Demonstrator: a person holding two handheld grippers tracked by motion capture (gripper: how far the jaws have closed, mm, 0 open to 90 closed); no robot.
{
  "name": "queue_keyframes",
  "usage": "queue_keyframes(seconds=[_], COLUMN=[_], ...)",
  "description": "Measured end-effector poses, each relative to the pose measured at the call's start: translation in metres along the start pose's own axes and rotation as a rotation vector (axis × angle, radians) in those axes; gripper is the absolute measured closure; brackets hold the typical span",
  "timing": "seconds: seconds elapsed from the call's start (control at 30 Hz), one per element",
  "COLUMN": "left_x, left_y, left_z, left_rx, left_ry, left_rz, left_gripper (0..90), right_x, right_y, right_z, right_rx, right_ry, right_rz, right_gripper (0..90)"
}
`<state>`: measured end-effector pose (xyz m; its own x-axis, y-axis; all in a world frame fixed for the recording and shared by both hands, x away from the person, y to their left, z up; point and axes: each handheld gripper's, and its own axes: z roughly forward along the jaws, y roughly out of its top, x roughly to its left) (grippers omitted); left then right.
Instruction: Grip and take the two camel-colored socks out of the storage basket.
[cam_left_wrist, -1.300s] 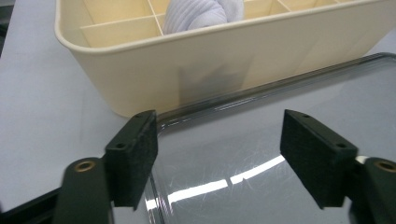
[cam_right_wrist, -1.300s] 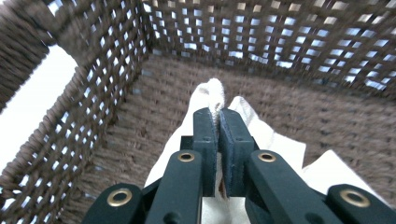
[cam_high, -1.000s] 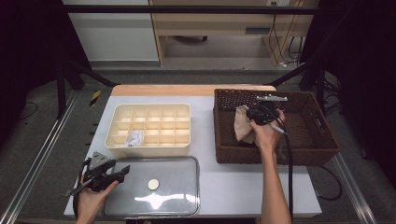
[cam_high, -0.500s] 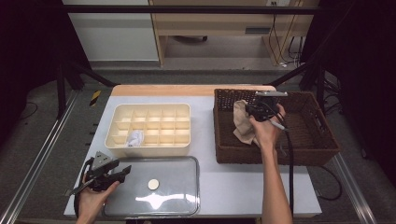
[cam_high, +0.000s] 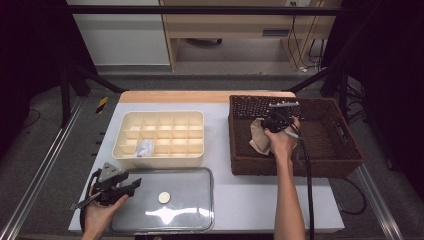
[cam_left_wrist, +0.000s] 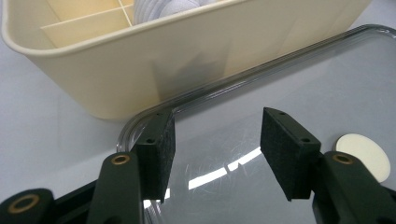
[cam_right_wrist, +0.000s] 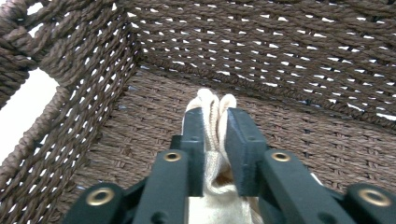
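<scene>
1. Your right gripper (cam_right_wrist: 215, 130) is inside the wicker basket (cam_high: 345, 150), jaws pinching a fold of the beige cloth (cam_right_wrist: 212, 109). The jaws have just been opening a little, and the cloth sits between the pads.
2. The cloth (cam_high: 259, 137) hangs below and left of that gripper (cam_high: 272, 122), long axis roughly vertical, near the basket's left wall.
3. The compartment tray (cam_high: 160, 117) lies well left, past that wall; one cell holds a white bundle (cam_high: 145, 147).
4. Your left gripper (cam_high: 127, 186) is far off with jaws apart and empty over the clear lid (cam_left_wrist: 280, 88); a pale disc (cam_left_wrist: 364, 156) is beside it.
</scene>
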<state>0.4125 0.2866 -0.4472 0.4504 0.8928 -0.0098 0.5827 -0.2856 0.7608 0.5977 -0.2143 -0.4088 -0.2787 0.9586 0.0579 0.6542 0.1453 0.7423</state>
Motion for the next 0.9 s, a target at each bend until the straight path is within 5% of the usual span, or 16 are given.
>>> queue_keyframes(seconds=[0.17, 0.5, 0.7, 0.9], left_x=[0.000, -0.001, -0.001, 0.000], left_y=[0.000, 0.001, 0.000, 0.000], left_z=[0.000, 0.001, 0.000, 0.000], left_rx=[0.002, 0.006, 0.004, 0.003], left_ry=[-0.003, -0.005, -0.004, -0.005], left_rz=[0.005, 0.008, 0.006, 0.003], left_gripper=[45.2, 45.2, 45.3, 45.2], right_x=[-0.001, -0.001, 0.004, 0.007], right_y=[0.000, -0.002, -0.007, -0.006], right_z=[-0.004, -0.015, -0.005, -0.005], right_rx=[-0.011, -0.013, 0.073, 0.069], right_ry=[-0.001, 0.037, 0.019, 0.030], right_rz=[-0.002, -0.009, -0.028, -0.034], right_gripper=[65.6, 63.1, 80.1, 87.2])
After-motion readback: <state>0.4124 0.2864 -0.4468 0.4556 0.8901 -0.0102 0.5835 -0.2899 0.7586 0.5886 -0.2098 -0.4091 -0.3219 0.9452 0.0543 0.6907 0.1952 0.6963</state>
